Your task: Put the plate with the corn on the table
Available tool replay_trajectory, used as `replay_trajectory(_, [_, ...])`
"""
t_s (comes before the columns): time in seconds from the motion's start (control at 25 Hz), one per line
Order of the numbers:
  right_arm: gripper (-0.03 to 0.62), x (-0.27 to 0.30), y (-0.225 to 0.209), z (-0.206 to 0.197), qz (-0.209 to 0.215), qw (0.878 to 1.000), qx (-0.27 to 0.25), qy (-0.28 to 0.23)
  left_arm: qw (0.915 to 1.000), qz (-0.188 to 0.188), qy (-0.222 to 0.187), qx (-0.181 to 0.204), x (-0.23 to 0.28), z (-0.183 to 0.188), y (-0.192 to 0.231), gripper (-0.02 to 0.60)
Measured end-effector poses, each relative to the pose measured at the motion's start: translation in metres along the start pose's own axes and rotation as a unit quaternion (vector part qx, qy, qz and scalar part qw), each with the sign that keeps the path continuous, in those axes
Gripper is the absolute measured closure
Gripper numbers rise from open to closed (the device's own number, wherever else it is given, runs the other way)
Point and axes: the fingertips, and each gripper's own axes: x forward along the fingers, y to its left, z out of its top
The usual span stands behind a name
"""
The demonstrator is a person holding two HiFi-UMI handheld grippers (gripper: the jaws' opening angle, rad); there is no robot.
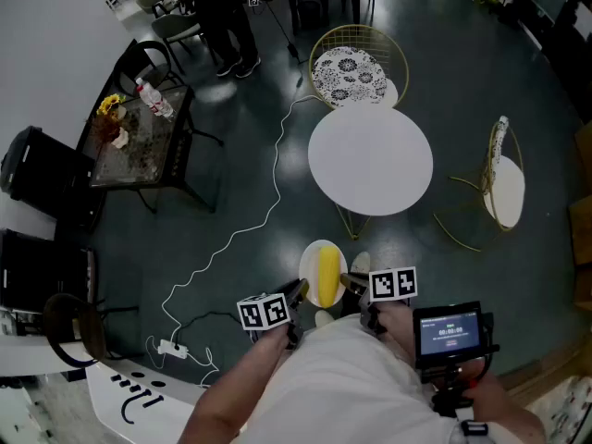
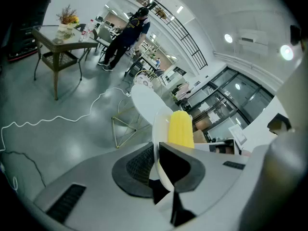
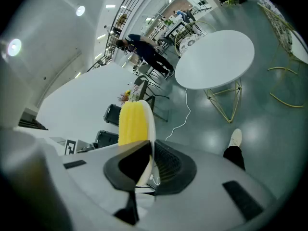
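A white plate [image 1: 310, 259] with a yellow corn cob [image 1: 327, 273] on it hangs in the air in front of me, short of the round white table [image 1: 370, 159]. My left gripper [image 1: 298, 294] is shut on the plate's left rim and my right gripper [image 1: 351, 283] is shut on its right rim. In the left gripper view the plate [image 2: 160, 127] stands edge-on between the jaws, with the corn [image 2: 181, 128] to its right. The right gripper view has the plate [image 3: 150, 124] pinched the same way, the corn [image 3: 132, 121] on its left, and the table [image 3: 214, 58] ahead.
Gold wire chairs stand behind the table [image 1: 358, 63] and to its right [image 1: 502, 183]. A glass side table [image 1: 139, 141] with flowers and a bottle stands at the left. A white cable [image 1: 245, 229] snakes over the dark floor. A person [image 1: 220, 17] stands at the back.
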Motion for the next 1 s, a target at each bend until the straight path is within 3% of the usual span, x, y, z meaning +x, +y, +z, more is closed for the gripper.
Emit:
replay_trajectory(0.32, [0.557,-0.016,-0.008,-0.033,-0.031,0.999,0.029,0.002,0.9997,-0.01,0.021,-0.004,-0.005,-0.031,-0.008,0.54])
replay_trajectory(0.6, [0.557,-0.013,0.0,-0.037,-0.024,0.999,0.028,-0.005,0.9998,-0.01,0.016,0.003,-0.016,-0.029,-0.006,0.54])
replay_trajectory(1.0, [0.557,-0.044,-0.013,-0.07,-0.026,0.998,0.058,-0.018,0.999,-0.016,0.04,0.005,-0.013,-0.069,-0.025,0.538])
